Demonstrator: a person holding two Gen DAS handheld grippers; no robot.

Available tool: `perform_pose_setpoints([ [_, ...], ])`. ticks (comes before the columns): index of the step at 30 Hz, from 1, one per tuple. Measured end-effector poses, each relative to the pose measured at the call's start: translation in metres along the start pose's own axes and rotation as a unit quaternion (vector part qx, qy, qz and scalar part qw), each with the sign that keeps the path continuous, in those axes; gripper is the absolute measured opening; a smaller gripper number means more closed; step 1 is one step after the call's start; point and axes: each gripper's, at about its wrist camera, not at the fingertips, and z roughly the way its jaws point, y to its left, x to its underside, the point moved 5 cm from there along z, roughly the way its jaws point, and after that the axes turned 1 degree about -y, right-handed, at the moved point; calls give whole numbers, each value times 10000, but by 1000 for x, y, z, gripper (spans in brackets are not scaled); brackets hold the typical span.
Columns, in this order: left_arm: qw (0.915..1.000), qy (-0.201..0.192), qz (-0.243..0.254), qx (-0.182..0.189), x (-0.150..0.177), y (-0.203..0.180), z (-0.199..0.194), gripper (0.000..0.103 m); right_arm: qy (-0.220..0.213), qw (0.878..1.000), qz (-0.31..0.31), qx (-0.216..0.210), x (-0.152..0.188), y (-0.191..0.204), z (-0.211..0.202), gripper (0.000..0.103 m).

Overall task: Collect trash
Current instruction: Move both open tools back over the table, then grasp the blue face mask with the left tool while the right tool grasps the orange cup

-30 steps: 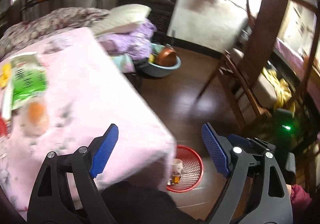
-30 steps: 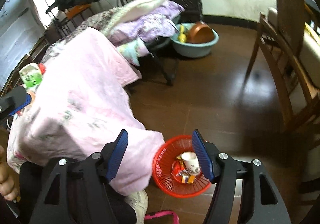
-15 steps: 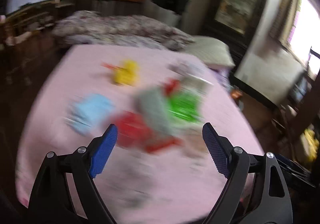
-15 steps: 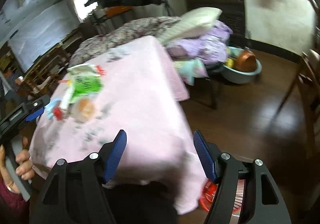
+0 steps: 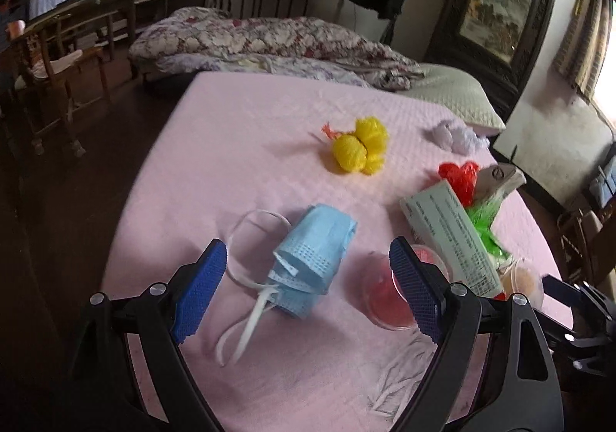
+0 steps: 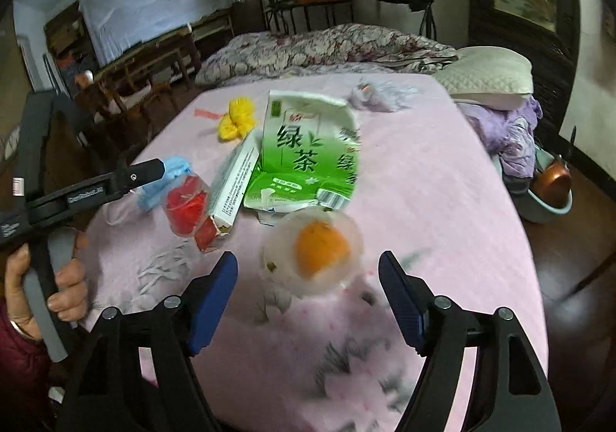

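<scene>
Mask [image 5: 313, 247] mid-table [image 5: 238, 147] between wide-open left hand-held gripper [image 5: 308, 278] (right [image 6: 308, 289] likewise, empty)

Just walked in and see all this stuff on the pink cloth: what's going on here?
A person is clearing trash with two handheld grippers. Both are open and empty. The left gripper lines up on the blue face mask; the right gripper on the clear cup with orange contents. Nothing is picked up yet.
</scene>
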Motion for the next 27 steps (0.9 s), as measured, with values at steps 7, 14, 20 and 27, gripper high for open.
perform_pose_setpoints([
  [7,9998,139,-97,72,-7,3,19,87,42,10000,-33,-76,-2,3,12,57],
  [14,9997,21,-93,228,-5,6,7,66,-47,10000,31,-42,5,-8,1,57],
  [20,10000,48,-4,-44,-7,17,6,66,-56,9999,148,-41,9,-17,-1,56],
  [27,9983,309,-140,475,-1,7,23,45,-107,9996,249,-17,9,-24,-2,56],
])
